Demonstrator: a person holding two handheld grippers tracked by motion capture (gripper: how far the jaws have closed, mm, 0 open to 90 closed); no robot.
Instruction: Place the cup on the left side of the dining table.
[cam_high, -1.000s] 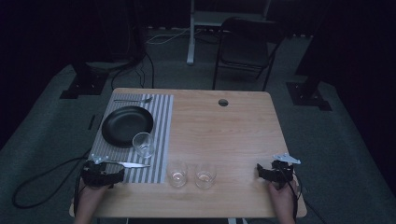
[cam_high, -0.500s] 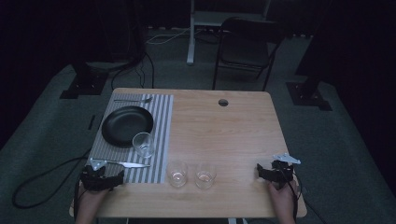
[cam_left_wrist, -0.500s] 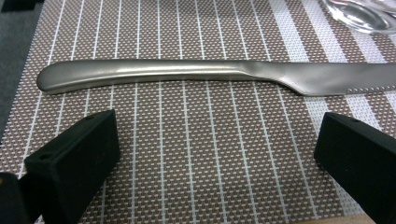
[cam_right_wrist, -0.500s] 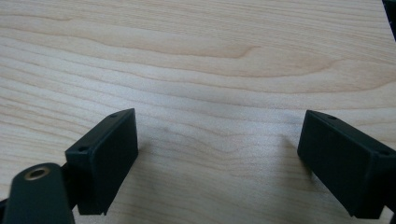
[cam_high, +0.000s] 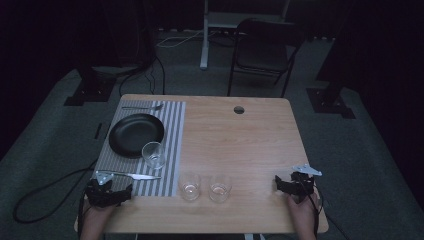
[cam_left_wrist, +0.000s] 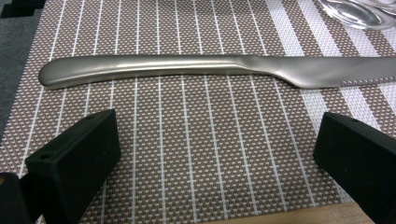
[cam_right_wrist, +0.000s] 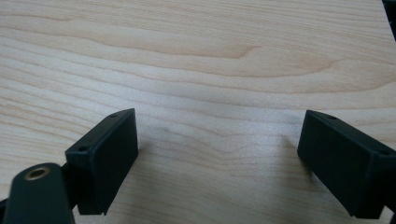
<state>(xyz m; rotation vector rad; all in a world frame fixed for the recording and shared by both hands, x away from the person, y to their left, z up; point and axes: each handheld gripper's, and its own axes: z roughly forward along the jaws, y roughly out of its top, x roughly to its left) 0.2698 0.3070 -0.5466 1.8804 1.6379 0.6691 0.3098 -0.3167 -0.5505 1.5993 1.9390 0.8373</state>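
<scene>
Two grippers' fingers spread wide, wooden table (cam_high: 250, 145), striped placemat (cam_high: 172, 130), dark room

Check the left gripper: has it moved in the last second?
Yes. The left gripper slid slightly toward the table's near edge, away from the knife, judged against the striped placemat.

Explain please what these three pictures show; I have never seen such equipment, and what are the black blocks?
A person sits at a wooden table and holds hand-operated tongs in each hand: the left tongs and the right tongs. One picture comes from a camera above. The other two come from cameras riding on the tongs, so the black blocks are their jaws. Both stand open and hold nothing. The left tongs face a table knife lying on a striped placemat. Also there: a black plate, a fork and three drinking glasses, one on the mat.
</scene>
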